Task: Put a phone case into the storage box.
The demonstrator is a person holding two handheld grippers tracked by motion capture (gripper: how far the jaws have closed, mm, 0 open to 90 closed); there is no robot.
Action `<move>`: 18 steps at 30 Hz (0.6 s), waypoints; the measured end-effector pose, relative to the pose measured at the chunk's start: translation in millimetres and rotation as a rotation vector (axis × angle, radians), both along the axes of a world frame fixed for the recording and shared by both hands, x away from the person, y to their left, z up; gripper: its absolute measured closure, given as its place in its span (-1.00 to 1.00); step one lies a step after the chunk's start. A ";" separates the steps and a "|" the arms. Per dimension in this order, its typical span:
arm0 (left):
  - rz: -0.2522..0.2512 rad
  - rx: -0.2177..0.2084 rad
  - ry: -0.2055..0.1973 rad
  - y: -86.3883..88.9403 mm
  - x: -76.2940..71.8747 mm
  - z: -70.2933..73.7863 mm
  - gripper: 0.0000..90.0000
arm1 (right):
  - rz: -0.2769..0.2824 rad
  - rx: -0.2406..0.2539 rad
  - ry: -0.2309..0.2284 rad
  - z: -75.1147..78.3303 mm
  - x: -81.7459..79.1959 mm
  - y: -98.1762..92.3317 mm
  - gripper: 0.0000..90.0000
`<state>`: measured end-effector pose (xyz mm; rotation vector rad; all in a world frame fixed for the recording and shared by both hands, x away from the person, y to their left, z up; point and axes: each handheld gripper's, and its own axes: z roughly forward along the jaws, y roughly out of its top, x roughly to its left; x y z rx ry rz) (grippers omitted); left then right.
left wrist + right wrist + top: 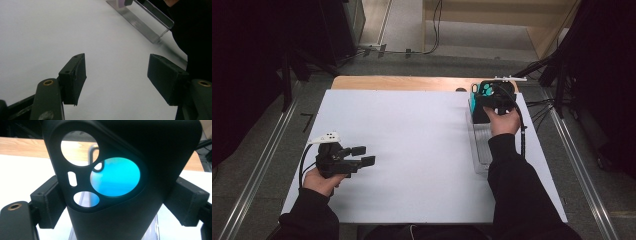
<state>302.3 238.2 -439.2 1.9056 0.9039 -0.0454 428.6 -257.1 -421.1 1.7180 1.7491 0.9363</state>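
**Now the black case goes to the rack**

Right now your right tool (493,102) is clamped on a black phone case (125,182), one pad on each long edge, so the back with its camera cutouts faces the lens. You hold it upright at the far right of the worktop (412,150), over the clear slotted rack (482,145), probably so that its lower edge can drop straight into a slot. A teal case (476,92) stands just behind it. Your left tool (357,156) waits well apart near the left edge, jaws apart with nothing between them, leaving the rack side free.
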 end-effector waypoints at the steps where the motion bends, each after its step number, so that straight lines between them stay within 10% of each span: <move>1: 0.000 -0.001 0.000 -0.2 0.0 0.0 -0.29 | -0.004 0.001 0.004 -2.4 1.0 0.7 -0.76; 18: -0.004 0.000 0.001 -0.9 2.3 -1.8 -0.29 | -0.024 -0.016 -0.022 -25.5 14.6 5.6 -0.79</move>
